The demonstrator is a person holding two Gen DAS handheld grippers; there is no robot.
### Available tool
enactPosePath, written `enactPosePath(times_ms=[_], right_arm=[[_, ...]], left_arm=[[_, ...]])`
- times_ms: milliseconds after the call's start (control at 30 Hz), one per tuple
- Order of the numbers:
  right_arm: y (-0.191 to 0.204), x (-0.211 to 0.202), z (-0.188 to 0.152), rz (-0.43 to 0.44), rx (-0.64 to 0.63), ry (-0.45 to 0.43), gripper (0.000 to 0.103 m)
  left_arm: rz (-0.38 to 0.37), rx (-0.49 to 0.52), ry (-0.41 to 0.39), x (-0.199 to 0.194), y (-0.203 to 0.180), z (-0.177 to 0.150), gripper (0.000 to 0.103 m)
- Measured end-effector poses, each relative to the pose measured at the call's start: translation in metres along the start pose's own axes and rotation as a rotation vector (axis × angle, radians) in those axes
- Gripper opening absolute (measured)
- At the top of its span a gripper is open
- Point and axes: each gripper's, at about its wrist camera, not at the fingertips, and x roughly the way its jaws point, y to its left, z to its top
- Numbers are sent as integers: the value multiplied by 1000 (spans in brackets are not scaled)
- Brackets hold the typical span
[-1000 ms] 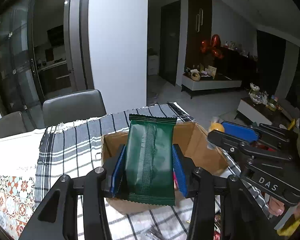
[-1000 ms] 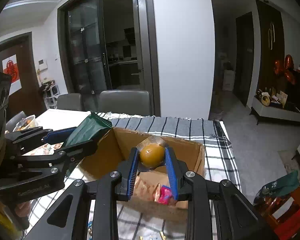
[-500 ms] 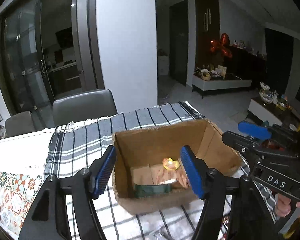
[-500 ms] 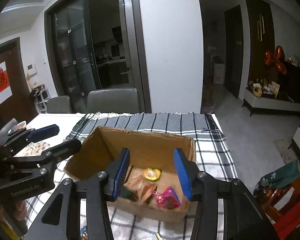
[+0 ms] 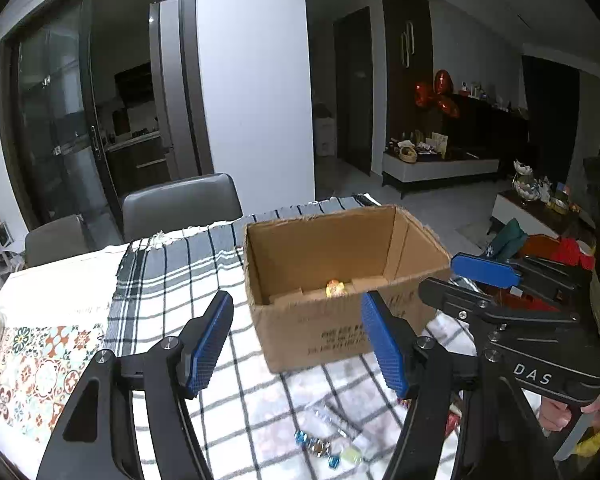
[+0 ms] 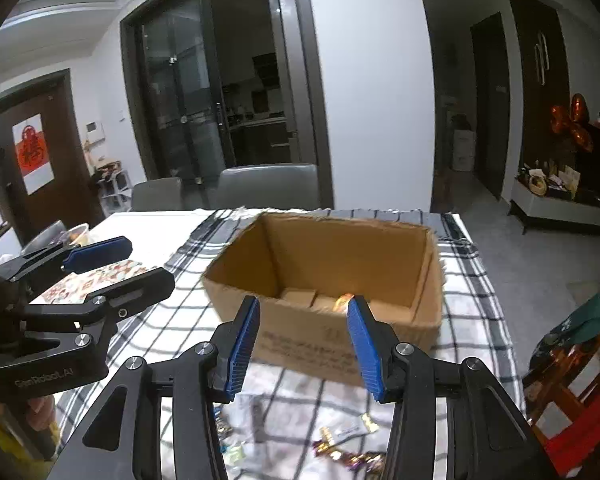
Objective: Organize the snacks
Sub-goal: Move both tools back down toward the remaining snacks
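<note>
Now both hand-held grippers (image 5: 296, 340) (image 6: 302, 344) agape, empty, cardboard box (image 5: 340, 280) just beyond, snacks inside.

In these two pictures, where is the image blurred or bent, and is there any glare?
Left wrist view: strong fisheye bending of the walls and door frames; the cardboard box is sharp, dim room light, no strong glare. Right wrist view: same bending; the wrapped candies on the checked cloth near the bottom edge are smeared, while the box stays fairly clear.
</note>
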Motion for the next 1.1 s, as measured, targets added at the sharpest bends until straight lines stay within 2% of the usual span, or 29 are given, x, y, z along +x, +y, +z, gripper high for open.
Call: enactPosePath(times_ms=[367,600,1100], right_arm=[[20,6,-42,56,4,73,47],[26,18,-65,62,-7,135,47],[40,54,-106,83,-53,273,46]], left_arm=[[-10,-8,44,-13,4,-45,62],[-41,1,110,-4,5,-83,59],[-115,8,262,30,10,-134,49]])
